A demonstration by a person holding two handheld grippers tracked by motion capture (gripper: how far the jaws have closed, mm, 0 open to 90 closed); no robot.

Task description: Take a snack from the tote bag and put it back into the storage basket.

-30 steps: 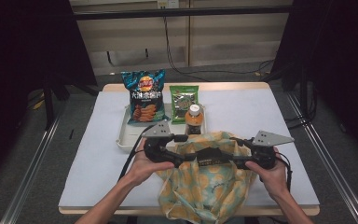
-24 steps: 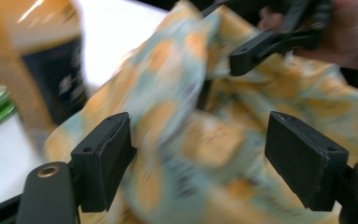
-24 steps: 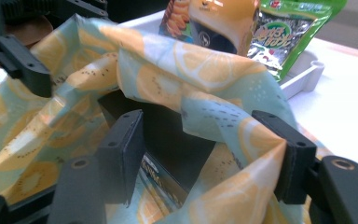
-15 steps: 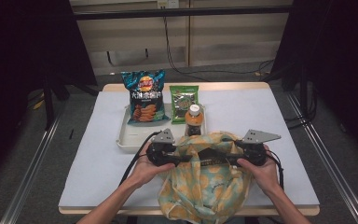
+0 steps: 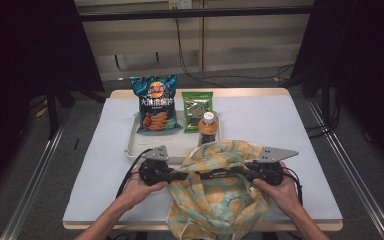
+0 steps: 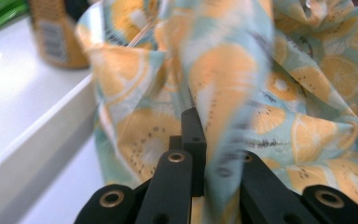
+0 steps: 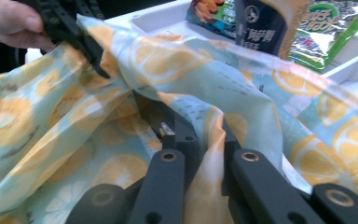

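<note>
A cloth bag printed with orange slices lies crumpled at the table's front middle. My left gripper has just been closing and is now shut on a fold of the cloth bag at its left rim. My right gripper has also just been closing and pinches a fold of the cloth bag at the right rim. The two grippers point at each other across the bag's top edge. In the right gripper view the left gripper shows farther off, clamped on the fabric.
Behind the bag a white tray holds a blue chip bag, a green snack packet and an orange drink bottle. The bottle stands just behind the cloth. White table cover lies to the right.
Both jaw pairs have closed onto the bag's upper edge. My left gripper sank and came nearer me; the cloth between the grippers now stands bunched higher.
</note>
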